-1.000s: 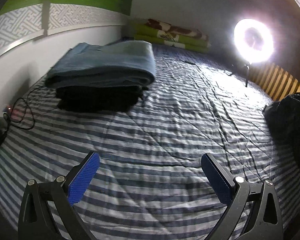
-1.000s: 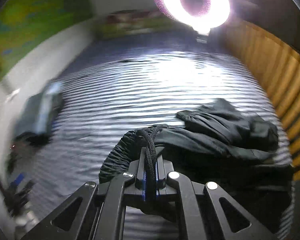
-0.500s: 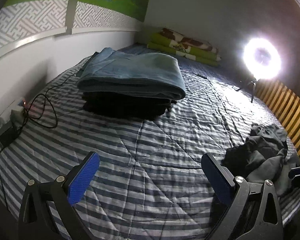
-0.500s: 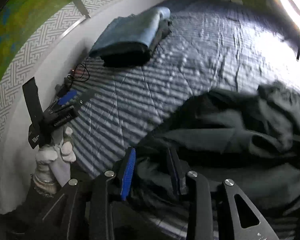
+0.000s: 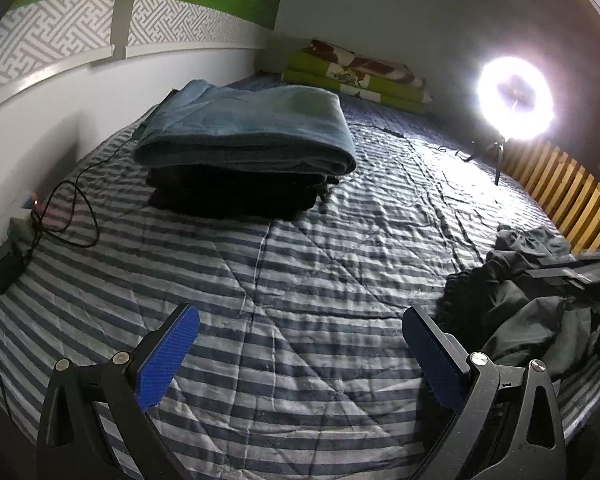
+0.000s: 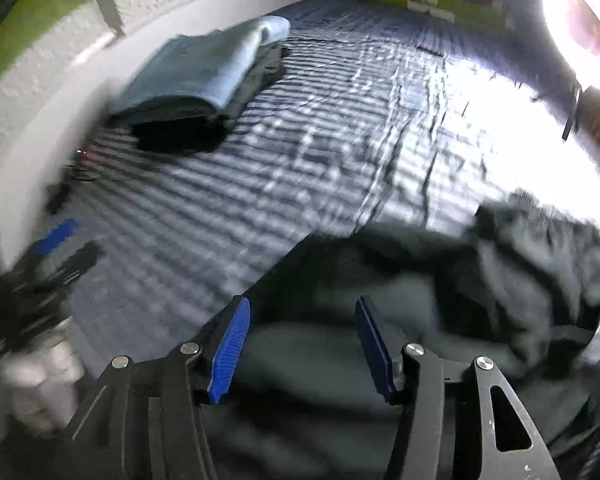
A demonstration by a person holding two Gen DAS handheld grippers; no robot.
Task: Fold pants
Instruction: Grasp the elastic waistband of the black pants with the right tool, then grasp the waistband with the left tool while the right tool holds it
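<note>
Left wrist view showed the left tongs [image 5: 300,354] spread wide over the striped bed [image 5: 300,264], gripping nothing, with the dark pants [image 5: 532,304] crumpled at the right edge of the frame. That view alone showed a black cable [image 5: 72,216] looping at the left edge and the wooden slats [image 5: 568,192] at the right.

Only the right wrist view showed the right tongs [image 6: 302,346], parted about halfway with nothing between the blue pads [image 6: 230,350], hanging just over the pants [image 6: 500,280], which filled the lower right of that blurred frame.

Both views showed a folded blue blanket [image 5: 252,128] stacked on dark folded cloth [image 5: 236,196] in the upper left, green bedding [image 5: 360,76] against the far wall, and a glaring ring light [image 5: 514,98] at the upper right. Patterned grey and green wallpaper [image 5: 60,28] ran along the upper left.
</note>
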